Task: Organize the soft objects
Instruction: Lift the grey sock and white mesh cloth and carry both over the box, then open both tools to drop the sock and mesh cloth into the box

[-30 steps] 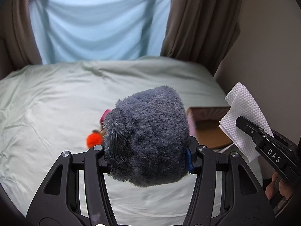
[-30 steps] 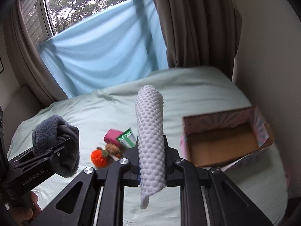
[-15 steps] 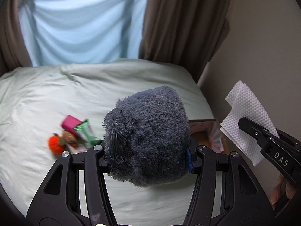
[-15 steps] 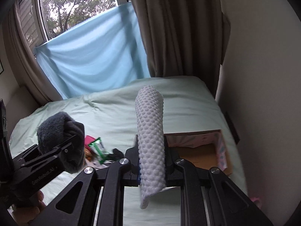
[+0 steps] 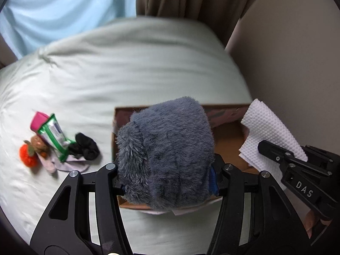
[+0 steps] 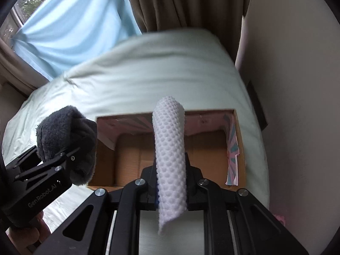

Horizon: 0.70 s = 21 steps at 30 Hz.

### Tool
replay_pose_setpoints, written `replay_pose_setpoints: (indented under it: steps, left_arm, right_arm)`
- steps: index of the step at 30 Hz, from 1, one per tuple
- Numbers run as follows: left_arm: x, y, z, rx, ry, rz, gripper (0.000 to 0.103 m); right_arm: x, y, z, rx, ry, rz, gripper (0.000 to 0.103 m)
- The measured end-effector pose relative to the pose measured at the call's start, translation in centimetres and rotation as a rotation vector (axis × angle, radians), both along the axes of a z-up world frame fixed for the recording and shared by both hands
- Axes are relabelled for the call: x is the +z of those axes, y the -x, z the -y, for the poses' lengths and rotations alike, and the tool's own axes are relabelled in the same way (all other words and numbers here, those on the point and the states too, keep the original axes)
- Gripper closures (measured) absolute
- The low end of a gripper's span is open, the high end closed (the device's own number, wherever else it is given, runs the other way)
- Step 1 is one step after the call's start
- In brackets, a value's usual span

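Note:
My left gripper (image 5: 167, 174) is shut on a fuzzy grey plush bundle (image 5: 167, 148), which hangs over the left part of an open cardboard box (image 5: 229, 138). From the right wrist view the same grey plush (image 6: 68, 140) sits at the box's left edge. My right gripper (image 6: 171, 178) is shut on a folded white dimpled cloth (image 6: 170, 148), held upright above the box (image 6: 131, 155), whose brown floor shows bare. The white cloth (image 5: 269, 131) also shows at the right of the left wrist view.
The box lies on a pale green bed sheet (image 5: 127, 68) near the wall (image 6: 297, 85). To the left lies a small pile: an orange plush (image 5: 28, 156), a pink item (image 5: 38, 121), a green packet (image 5: 53, 136), a black scrunchie (image 5: 85, 146). Brown curtains (image 6: 180, 2) hang behind.
Both grippers have swung right and downward with their loads and now hover over the box. The pile of small items has slid to the left of the left wrist view.

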State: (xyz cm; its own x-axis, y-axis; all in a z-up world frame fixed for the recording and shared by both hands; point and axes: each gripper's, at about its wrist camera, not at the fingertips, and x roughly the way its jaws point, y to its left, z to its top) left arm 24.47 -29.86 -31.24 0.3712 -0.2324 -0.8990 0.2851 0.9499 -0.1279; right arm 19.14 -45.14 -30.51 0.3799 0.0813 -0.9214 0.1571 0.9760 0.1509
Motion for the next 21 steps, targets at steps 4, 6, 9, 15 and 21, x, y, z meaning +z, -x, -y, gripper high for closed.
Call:
replay_pose_setpoints:
  steps: [4,6,9,15,21]
  left_arm:
    - [-3.8,-1.2,0.6,-0.002,-0.033,-0.106,0.052]
    - [-5.6,-1.8,1.2,-0.011,-0.046,-0.151,0.052]
    - [-7.8,-2.3,2.1,-0.031,-0.062,-0.206,0.052]
    - [-9.2,-2.0,3.9,-0.113,-0.104,-0.213,0.04]
    - [-7.7,-1.2,5.0,-0.183,-0.161,-0.173,0.0]
  right_arm:
    - [-3.5,-1.5,1.5,0.001,-0.051,-0.083,0.088]
    - [-4.8,-2.3,2.0,0.007,-0.063,-0.112,0.088]
    - [-6.4,-3.1,2.7,0.005,-0.103,-0.147,0.088]
    - [-7.8,-4.0,4.2,-0.016,-0.162,-0.161,0.088]
    - [-7.8,-3.7,5.3,-0.064,-0.17,-0.139,0.0]
